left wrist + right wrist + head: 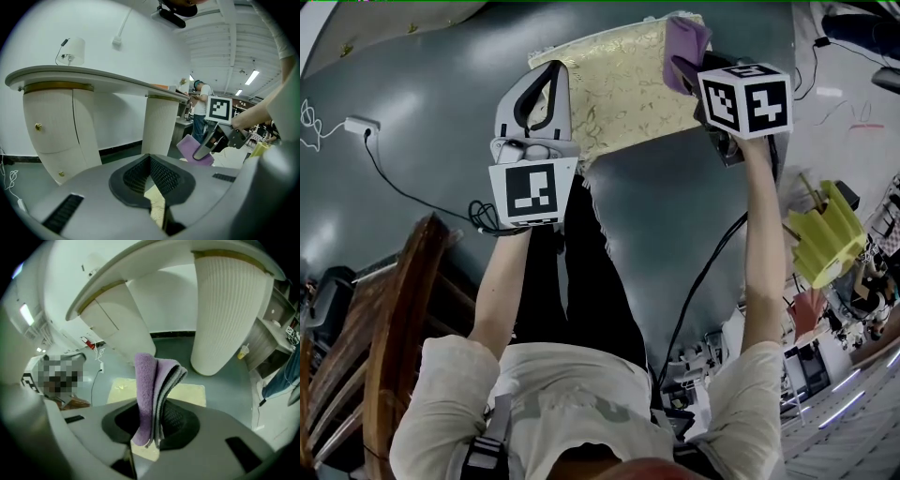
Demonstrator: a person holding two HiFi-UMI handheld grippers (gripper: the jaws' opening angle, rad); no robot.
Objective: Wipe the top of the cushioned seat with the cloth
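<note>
Right gripper [152, 427] is clamped on a folded purple cloth [150, 380], which stands up from the jaws with its layers fanning apart, over the right end of the pale gold seat [192, 394]. Left gripper [150, 160] is closed with nothing visible in it, at the seat's left edge, with grey floor [422, 122] around it. Since only 1 narrow edge of the cloth is pinched, a hard drag could peel it loose, and the unheld seat might slide.
</note>
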